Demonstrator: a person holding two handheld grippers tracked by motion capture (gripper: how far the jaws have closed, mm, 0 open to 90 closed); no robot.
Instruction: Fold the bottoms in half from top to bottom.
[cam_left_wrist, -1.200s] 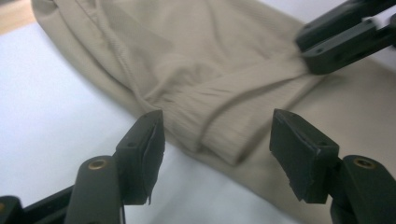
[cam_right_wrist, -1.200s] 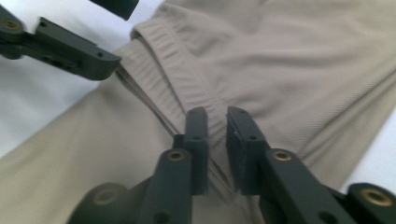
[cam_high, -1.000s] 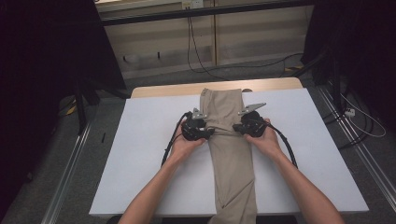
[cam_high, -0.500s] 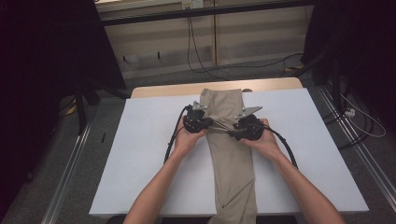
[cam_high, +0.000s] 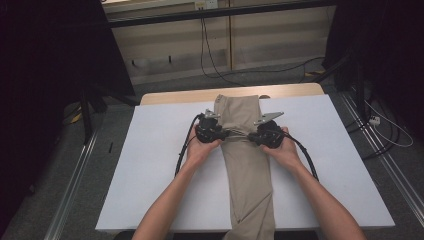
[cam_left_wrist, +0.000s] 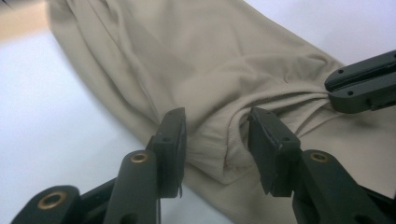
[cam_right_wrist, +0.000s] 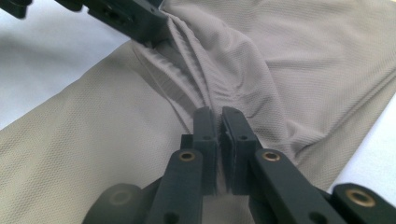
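Observation:
Beige trousers (cam_high: 247, 170) lie folded lengthwise down the middle of the white table (cam_high: 150, 170), with one end hanging over the near edge. Both grippers meet at mid-length. My left gripper (cam_high: 230, 133) comes in from the left; in the left gripper view its jaws (cam_left_wrist: 215, 135) hold a thick bunched fold of the trousers (cam_left_wrist: 210, 60). My right gripper (cam_high: 248, 135) faces it from the right, and in its own view stands (cam_right_wrist: 219, 123) shut tight on a thin pleated ridge of the trousers (cam_right_wrist: 303, 60). Taut pleats run between the two grippers.
The white table has bare surface on both sides of the trousers. A wooden strip (cam_high: 175, 96) shows along its far edge. Black cables (cam_high: 182, 150) trail from the grippers across the table. Cables and metal rails (cam_high: 75, 190) lie on the floor around it.
Both hands stayed at the trousers' middle with small shifts; the left gripper rose slightly, then came back level with the right. The cloth between them is now bunched into pleats.

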